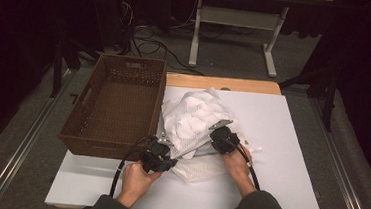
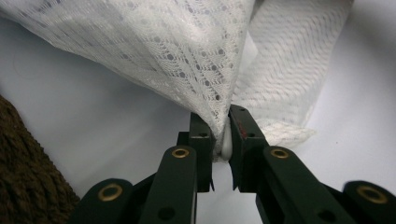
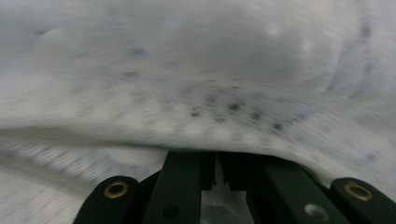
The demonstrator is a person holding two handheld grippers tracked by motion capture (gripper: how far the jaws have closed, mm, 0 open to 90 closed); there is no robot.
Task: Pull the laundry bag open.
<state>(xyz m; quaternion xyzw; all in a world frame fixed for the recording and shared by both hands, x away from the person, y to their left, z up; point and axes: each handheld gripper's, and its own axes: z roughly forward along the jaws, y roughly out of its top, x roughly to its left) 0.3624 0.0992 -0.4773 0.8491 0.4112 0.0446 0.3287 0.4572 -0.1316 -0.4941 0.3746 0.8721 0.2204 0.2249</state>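
- Your left gripper (image 2: 222,135) has its jaws clamped on a bunched fold of the white lace cloth (image 2: 177,51); in the left gripper view the fabric is pinched between the two black jaws and fans upward and away from them.
- In the high view that same left gripper (image 1: 162,155) sits at the near left edge of the cloth (image 1: 197,123), just beside the front corner of the brown wicker basket (image 1: 118,104).
- The cloth lies heaped on the white board (image 1: 279,157), its left side touching the basket's right wall, with a flatter layer spread out underneath toward you.
- Your right gripper (image 1: 221,137) is at the right side of the heap, tips buried in the fabric.
- In the right gripper view the picture is blurred; the cloth (image 3: 196,79) drapes over the right gripper (image 3: 215,161) and its jaws stand nearly together, but you cannot tell whether fabric is caught between them.
- Both your hands rest low on the board, sleeves entering from the near edge.
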